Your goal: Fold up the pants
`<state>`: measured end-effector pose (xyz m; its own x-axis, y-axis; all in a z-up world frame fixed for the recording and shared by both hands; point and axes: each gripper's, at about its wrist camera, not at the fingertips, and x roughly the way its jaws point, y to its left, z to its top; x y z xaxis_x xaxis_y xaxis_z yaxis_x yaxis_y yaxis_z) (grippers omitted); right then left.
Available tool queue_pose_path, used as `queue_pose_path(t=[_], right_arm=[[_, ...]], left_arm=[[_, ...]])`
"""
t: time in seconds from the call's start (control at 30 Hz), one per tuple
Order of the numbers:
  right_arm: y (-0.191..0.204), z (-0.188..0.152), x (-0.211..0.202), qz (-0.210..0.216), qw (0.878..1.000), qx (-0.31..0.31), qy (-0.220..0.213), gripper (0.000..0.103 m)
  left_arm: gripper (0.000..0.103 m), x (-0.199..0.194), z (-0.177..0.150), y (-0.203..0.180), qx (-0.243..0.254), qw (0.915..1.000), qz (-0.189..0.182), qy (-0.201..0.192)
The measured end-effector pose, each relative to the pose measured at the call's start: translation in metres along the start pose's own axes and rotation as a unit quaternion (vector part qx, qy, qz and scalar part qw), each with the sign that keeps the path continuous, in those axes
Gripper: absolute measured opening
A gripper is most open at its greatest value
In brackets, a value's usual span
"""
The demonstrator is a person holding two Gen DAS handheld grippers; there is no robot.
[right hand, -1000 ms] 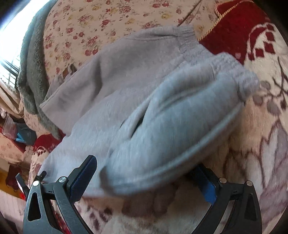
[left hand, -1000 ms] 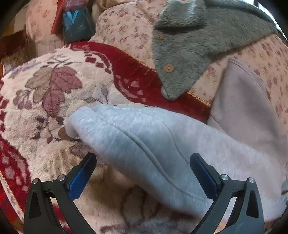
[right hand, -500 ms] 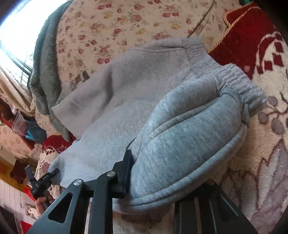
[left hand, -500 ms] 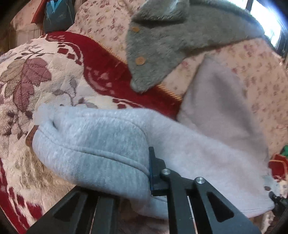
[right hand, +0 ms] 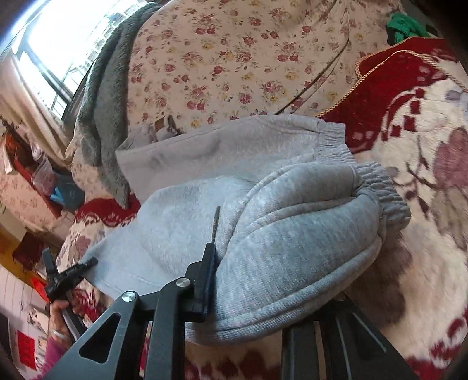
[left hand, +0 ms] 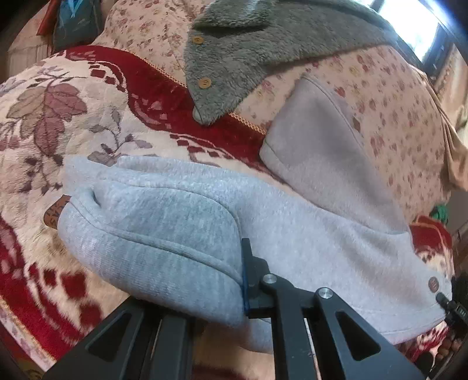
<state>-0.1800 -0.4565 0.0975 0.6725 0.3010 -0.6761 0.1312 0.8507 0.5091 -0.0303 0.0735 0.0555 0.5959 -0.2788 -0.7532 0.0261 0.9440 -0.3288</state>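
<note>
Light grey fleece pants (left hand: 163, 222) lie on a red and cream floral blanket (left hand: 44, 122). My left gripper (left hand: 201, 283) is shut on a lifted, doubled fold of them; one finger (left hand: 248, 271) shows and the other is hidden under the cloth. In the right wrist view the pants (right hand: 292, 233) bulge up near the elastic waistband (right hand: 377, 187). The jaws of my right gripper (right hand: 272, 292) are closing with that thick fold pinched between them. The left gripper (right hand: 67, 277) and a hand show at the far end of the pants.
A grey fluffy garment with wooden buttons (left hand: 234, 58) lies on a rose-print sheet (left hand: 395, 102) behind the pants. A green cloth (right hand: 403, 26) sits at the far right. A bright window (right hand: 58, 43) and cluttered shelves (right hand: 35, 175) are at the left.
Both grippers went from wide open around the pants to shut on folds of them. Both folds have lifted off the blanket, and both views have shifted.
</note>
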Motion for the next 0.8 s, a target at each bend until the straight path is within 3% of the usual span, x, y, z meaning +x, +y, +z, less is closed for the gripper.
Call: queue_pose_path(t=[0.27,0.37,0.43,0.47,0.53,0.57,0.63,0.7,0.8], right_arm=[[-0.005,-0.036,-0.008,-0.031,0.999,-0.011,0.04,0.024],[-0.026,-0.044,0.006,-0.031,0.997,0.038,0.058,0.029],[-0.035,-0.047,0.011,-0.036,0.995,0.059,0.071,0.036],[-0.037,-0.047,0.009,-0.048,0.995,0.056,0.074,0.049],[-0.039,-0.047,0.003,-0.065,0.994,0.048,0.075,0.062],[-0.04,-0.046,0.0,-0.073,0.993,0.047,0.077,0.07],[-0.045,-0.043,-0.012,-0.114,0.99,0.045,0.073,0.075],[-0.049,-0.037,-0.024,-0.129,0.988,0.05,0.062,0.077],[-0.042,-0.023,-0.041,-0.185,0.982,0.029,0.026,0.078]], left_arm=[[0.009,-0.007,-0.032,0.012,0.01,0.9993,0.02,0.029],[0.01,-0.007,-0.034,0.015,0.003,0.9994,0.017,0.028],[0.022,-0.009,-0.035,0.016,0.003,0.9994,0.024,0.022],[0.028,-0.009,-0.035,0.016,0.002,0.9993,0.032,0.02],[0.059,-0.013,-0.034,0.019,-0.004,0.9989,0.044,0.014],[0.062,-0.014,-0.033,0.021,-0.011,0.9988,0.047,0.009],[0.066,-0.02,-0.03,0.031,-0.031,0.9981,0.053,-0.001],[0.071,-0.025,-0.027,0.042,-0.053,0.9968,0.059,-0.008],[0.077,-0.029,-0.021,0.061,-0.092,0.9938,0.062,-0.012]])
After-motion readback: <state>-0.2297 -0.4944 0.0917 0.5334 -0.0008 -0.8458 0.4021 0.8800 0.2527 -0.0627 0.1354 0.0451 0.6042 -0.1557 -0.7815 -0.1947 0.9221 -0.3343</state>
